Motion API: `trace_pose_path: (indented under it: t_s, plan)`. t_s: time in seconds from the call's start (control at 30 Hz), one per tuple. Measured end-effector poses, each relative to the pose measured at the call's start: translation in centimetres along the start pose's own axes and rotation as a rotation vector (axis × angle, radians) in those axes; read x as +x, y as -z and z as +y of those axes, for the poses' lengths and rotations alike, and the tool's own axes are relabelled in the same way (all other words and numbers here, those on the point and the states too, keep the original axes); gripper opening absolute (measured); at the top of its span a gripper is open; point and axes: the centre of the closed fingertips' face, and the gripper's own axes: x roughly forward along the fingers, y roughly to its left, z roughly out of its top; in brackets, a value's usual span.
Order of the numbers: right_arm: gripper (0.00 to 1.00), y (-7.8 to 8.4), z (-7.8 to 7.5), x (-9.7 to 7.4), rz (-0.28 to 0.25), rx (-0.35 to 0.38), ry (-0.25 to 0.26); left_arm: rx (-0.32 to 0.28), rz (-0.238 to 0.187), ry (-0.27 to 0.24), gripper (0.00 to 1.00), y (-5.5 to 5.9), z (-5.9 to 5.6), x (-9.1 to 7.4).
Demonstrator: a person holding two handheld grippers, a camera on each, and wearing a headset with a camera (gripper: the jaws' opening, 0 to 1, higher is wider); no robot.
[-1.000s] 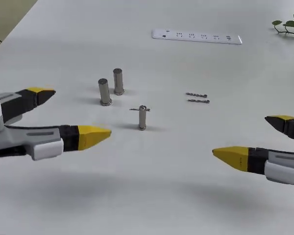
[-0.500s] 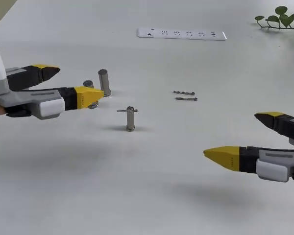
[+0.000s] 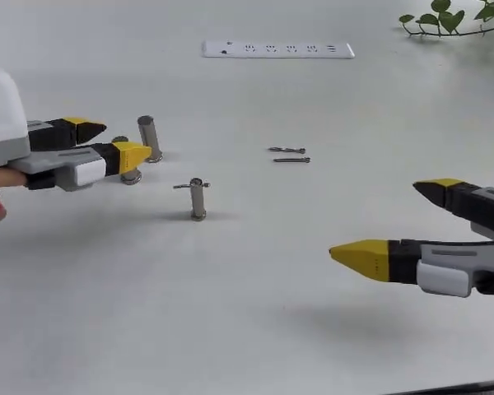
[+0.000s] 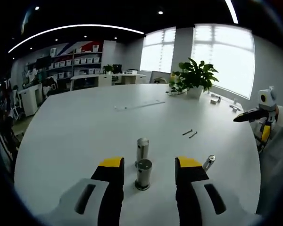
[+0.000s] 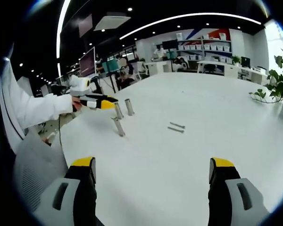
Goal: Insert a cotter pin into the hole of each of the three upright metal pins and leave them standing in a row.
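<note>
Standing on the white table [image 3: 247, 329], a short grey cylindrical metal pin [image 3: 198, 202] carries a thin wire cotter pin [image 3: 184, 187] crosswise through its top; call it the fitted pin. Two more grey metal pins, both bare, stand close together to the left of the fitted pin and beyond it in the head view: the farther bare pin [image 3: 146, 136] and the nearer bare pin [image 3: 130, 176]. The left tongs [image 3: 119, 141], black with yellow tips, are spread around the nearer bare pin. In the left gripper view that pin stands upright between the two jaws with a gap on each side, touching neither, and the fitted pin [image 4: 208, 162] is off to its right. Two loose wire cotter pins [image 3: 290, 155] lie side by side on the table to the right of the fitted pin, well apart from it. The right tongs [image 3: 377, 220] hover to the right of the fitted pin and nearer the person, jaws wide apart and holding nothing. A long white power strip [image 3: 278, 49] lies flat well beyond the fitted pin.
</note>
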Motion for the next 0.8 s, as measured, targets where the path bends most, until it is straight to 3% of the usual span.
trace_pose_path:
  t_s: [0.1,0.17,0.23,0.43,0.57,0.63,0.7,0.8]
  plan:
    - [0.98,0.0,0.0,0.0,0.002,0.002,0.002,-0.002,0.003,-0.006,0.36,0.4,0.3,0.4]
    - [0.98,0.0,0.0,0.0,0.004,0.002,0.002,-0.005,0.004,0.001,0.28,0.6,0.3,0.6]
    - [0.98,0.1,0.0,0.0,0.005,0.004,0.002,0.029,0.011,-0.016,0.18,0.9,0.6,0.8]
    - [0.98,0.2,0.0,0.0,0.009,0.007,0.001,0.028,0.023,-0.016,0.13,1.6,0.9,1.4]
    - [0.98,0.2,0.0,0.0,0.011,0.010,0.002,0.032,0.009,-0.022,0.11,1.6,1.2,1.5]
    - [0.98,0.2,-0.1,0.0,0.013,0.011,0.003,0.039,0.008,-0.022,0.11,1.6,1.2,1.5]
    - [0.97,0.3,-0.1,-0.1,0.016,0.012,0.004,0.107,0.023,-0.009,0.11,1.7,1.0,1.4]
    - [0.95,0.4,0.0,-0.1,0.020,0.019,0.003,0.092,0.018,-0.009,0.10,1.6,0.9,1.5]
